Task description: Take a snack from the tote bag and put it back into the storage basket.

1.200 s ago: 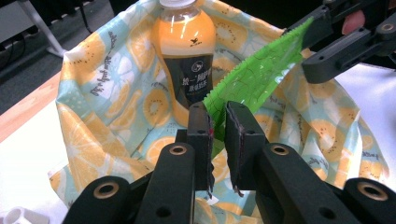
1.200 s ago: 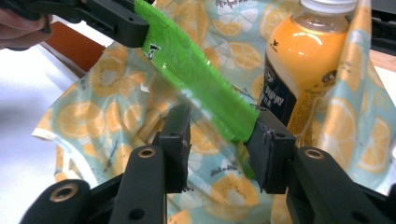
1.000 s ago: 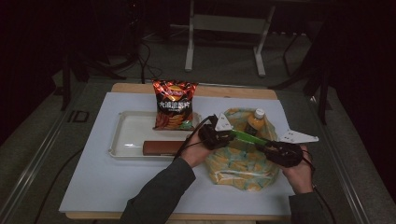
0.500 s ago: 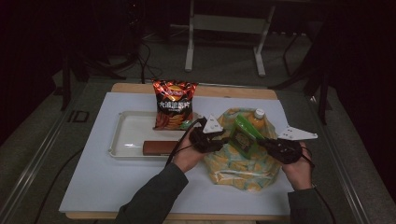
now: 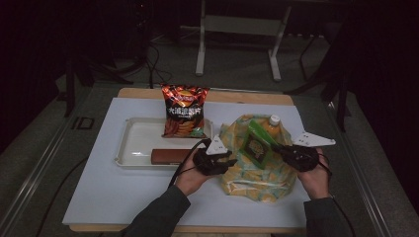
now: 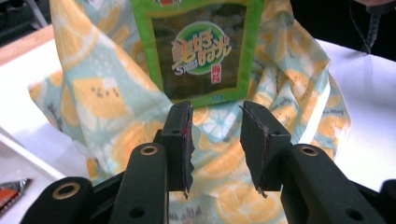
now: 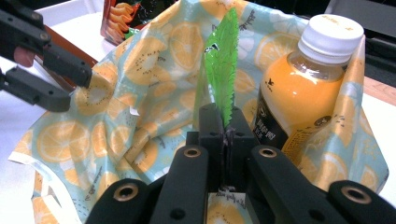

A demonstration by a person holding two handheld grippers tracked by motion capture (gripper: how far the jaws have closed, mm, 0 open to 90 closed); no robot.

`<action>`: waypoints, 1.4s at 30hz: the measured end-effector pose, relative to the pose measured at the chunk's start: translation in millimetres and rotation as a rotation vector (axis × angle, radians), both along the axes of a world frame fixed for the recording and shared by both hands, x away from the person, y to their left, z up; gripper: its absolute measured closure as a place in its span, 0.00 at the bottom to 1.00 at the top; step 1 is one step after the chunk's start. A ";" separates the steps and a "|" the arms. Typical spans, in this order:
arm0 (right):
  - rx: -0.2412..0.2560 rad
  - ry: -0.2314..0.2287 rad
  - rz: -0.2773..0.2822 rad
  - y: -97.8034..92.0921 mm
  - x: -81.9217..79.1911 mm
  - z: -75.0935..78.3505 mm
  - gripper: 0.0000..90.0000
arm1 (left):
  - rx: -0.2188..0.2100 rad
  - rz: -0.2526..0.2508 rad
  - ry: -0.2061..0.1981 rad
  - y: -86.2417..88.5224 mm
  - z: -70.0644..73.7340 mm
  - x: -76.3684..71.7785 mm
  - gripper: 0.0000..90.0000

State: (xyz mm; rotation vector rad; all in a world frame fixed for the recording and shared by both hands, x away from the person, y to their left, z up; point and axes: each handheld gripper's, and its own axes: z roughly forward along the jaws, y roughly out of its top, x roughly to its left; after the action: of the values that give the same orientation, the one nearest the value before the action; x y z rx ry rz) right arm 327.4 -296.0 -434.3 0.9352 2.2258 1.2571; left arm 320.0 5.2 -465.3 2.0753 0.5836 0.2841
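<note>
A green snack packet (image 5: 257,143) (image 6: 201,46) hangs tilted over the open mouth of a lemon-print bag (image 5: 257,175) (image 6: 93,93) (image 7: 140,70). My right gripper (image 5: 276,147) (image 7: 223,123) is shut on the packet's (image 7: 222,56) serrated edge. An orange juice bottle (image 5: 272,123) (image 7: 299,93) with a white cap stands inside the bag, just right of the packet. At the bag's left rim my left gripper (image 5: 232,160) (image 6: 215,135) is open, the jaws apart over the fabric with nothing gripped. It also appears farther off in the right gripper view (image 7: 46,70).
A white tray (image 5: 133,143) lies left of the bag. A red chips bag (image 5: 184,111) (image 7: 123,14) stands at its back and a brown bar (image 5: 170,156) lies along its front. White table surface (image 5: 123,197) shows in front of the tray.
The green packet, earlier stretched low between both grippers, now tilts up over the bag in the right gripper alone. The left gripper has drawn back a little to the left.
</note>
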 end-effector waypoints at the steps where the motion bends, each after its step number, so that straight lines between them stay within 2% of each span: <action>1: 0.000 -0.001 0.002 0.0 0.2 0.3 0.98 | 0.005 -0.002 0.005 1.3 -3.7 -3.1 0.70; 8: 0.002 -0.007 0.017 1.5 1.1 5.3 0.99 | -0.009 -0.006 0.018 3.4 -15.5 -12.7 0.68; 18: 0.007 -0.010 0.028 4.2 1.6 9.0 0.99 | 0.014 -0.005 0.033 4.8 -31.7 -20.9 0.66; 21: 0.009 -0.013 0.033 5.6 2.0 10.2 0.99 | 0.017 -0.004 0.048 6.2 -39.7 -24.7 0.66; 27: 0.021 -0.012 0.041 6.8 3.2 10.3 1.00 | 0.008 0.004 0.064 7.7 -45.7 -23.2 0.66; 35: 0.026 -0.015 0.056 8.9 5.4 14.9 1.00 | 0.031 0.006 0.067 7.4 -55.5 -21.6 0.66; 42: 0.041 -0.021 0.071 10.5 7.2 18.9 1.00 | 0.027 0.013 0.082 9.0 -61.2 -19.4 0.66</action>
State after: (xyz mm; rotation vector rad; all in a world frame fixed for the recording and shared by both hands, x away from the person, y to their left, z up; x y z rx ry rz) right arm 334.7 -285.6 -415.4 0.8609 2.2424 1.3420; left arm 300.6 14.2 -526.6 2.1175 0.6458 0.2160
